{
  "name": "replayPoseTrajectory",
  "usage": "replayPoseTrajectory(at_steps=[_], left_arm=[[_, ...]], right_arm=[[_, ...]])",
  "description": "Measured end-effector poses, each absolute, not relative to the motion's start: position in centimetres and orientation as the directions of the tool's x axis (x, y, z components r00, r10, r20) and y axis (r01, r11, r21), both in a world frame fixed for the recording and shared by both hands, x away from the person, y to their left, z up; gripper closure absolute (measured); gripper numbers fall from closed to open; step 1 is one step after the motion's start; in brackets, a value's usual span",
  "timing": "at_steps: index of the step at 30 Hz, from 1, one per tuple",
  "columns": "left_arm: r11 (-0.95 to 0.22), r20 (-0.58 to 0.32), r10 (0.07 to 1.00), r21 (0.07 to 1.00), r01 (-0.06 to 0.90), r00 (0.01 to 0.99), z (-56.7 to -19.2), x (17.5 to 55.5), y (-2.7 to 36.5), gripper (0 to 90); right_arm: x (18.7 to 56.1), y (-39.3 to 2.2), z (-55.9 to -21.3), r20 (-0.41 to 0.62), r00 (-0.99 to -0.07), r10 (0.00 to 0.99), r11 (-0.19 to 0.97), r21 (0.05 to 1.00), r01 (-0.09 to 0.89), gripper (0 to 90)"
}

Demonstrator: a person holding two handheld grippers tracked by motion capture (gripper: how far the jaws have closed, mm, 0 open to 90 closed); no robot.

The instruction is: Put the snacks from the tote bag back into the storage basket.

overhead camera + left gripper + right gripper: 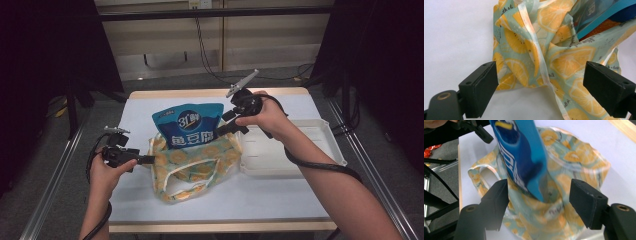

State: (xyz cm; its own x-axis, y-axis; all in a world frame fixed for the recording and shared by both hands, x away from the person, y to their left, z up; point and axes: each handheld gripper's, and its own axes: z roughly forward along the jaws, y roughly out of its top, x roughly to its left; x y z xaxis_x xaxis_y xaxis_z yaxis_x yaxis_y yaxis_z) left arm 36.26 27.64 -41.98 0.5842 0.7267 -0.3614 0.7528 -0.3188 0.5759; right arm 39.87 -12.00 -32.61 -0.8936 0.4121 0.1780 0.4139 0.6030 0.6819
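Observation:
A blue snack pouch stands upright inside a lemon-patterned tote bag in the middle of the table. My left gripper is at the tote's left edge. In the left gripper view its jaws stand wide apart either side of a fold of the tote's fabric, not pressing it, so the left gripper is open. My right gripper hovers at the tote's upper right, raised and tilted. Its jaws are open in the right gripper view, with the blue pouch and tote beyond them, untouched.
A white plastic tray lies to the right of the tote, under my right forearm. The white table top has bare room at the front and far left. Dark stands and cables flank the table.

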Motion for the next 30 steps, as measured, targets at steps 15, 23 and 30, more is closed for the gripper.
replayPoseTrajectory(at_steps=[15,23,30], left_arm=[[-0.333,-0.368,0.723,0.557,0.761,0.586,-42.5,36.4,27.5,13.2],[-0.327,-0.378,0.723,0.551,0.768,0.579,-42.7,36.5,27.4,14.1],[-0.333,-0.379,0.722,0.544,0.77,0.579,-42.9,36.6,27.4,14.3]], right_arm=[[41.5,-8.6,-31.2,0.137,-0.926,0.352,0.665,0.66,0.35,35.9],[41.9,-7.5,-30.0,0.111,-0.937,0.33,0.688,0.651,0.32,41.7],[41.9,-6.1,-29.9,0.095,-0.951,0.294,0.723,0.629,0.286,59.3]])
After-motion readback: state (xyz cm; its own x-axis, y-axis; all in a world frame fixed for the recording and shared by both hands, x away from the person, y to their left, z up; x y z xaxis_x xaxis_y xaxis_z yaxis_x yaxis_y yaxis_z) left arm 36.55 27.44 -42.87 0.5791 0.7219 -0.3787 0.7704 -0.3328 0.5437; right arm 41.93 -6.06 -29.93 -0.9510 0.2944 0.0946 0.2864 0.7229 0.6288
